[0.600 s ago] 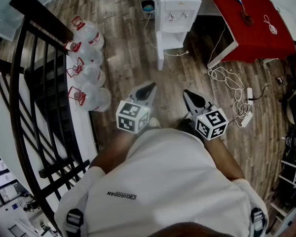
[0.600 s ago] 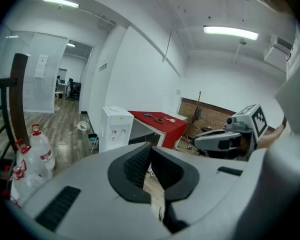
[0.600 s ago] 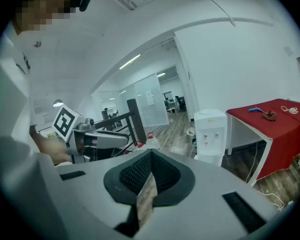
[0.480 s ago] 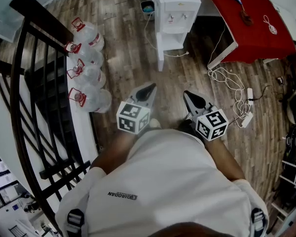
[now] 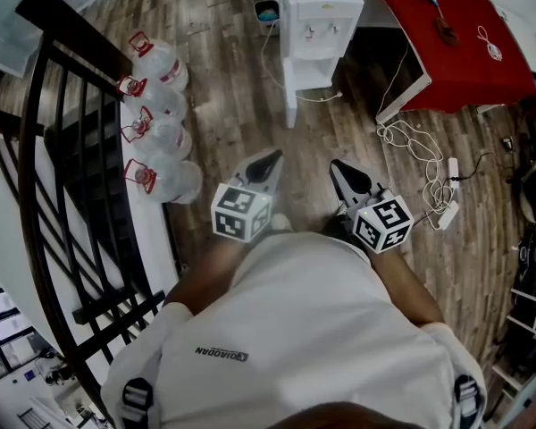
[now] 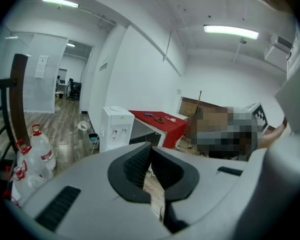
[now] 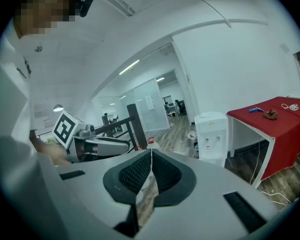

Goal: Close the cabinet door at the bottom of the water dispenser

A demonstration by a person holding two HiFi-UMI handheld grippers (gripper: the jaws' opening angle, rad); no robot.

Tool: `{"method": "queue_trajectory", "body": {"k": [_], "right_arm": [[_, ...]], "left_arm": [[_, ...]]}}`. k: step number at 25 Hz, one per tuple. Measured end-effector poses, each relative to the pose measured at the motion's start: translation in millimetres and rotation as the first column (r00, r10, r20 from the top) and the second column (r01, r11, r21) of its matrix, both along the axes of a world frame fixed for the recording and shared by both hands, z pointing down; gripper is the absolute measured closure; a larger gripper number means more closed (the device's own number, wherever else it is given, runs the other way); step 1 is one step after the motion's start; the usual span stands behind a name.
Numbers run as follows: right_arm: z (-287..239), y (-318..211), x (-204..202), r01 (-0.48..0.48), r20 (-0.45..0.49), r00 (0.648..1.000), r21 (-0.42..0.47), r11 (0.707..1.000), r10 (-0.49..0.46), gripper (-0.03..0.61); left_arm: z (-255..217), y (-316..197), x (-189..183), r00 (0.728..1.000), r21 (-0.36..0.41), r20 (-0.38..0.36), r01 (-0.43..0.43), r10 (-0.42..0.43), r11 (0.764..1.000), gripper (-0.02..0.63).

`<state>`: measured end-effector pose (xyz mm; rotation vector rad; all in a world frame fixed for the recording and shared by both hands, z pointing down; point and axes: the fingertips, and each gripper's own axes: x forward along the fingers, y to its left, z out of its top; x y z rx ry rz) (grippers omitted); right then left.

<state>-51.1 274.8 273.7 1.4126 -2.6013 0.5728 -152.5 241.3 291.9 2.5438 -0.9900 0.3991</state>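
What you hold: left hand-held gripper [image 5: 273, 156] and right hand-held gripper [image 5: 337, 167], side by side before your body.
Jaws: both pairs pressed together, nothing between them.
Floor [image 5: 241, 105]: wood planks below both grippers.
Water dispenser [image 5: 314, 12]: white, ahead, well apart from both grippers.
Cabinet door [image 5: 290, 92]: swung out at the dispenser's base.
Counter [image 5: 464, 43]: red, just beside the dispenser.
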Motion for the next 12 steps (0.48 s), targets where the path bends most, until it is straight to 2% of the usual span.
{"method": "queue_trajectory", "body": {"k": [12], "right_arm": [[5.5, -3.6, -0.6, 0.003, 0.014, 1.000, -0.022, 1.000, -0.003, 0.557]], "left_arm": [[3.2, -5.9, -0.3, 1.000, -0.009, -0.004, 0.003, -0.003, 1.000, 0.618]]}}
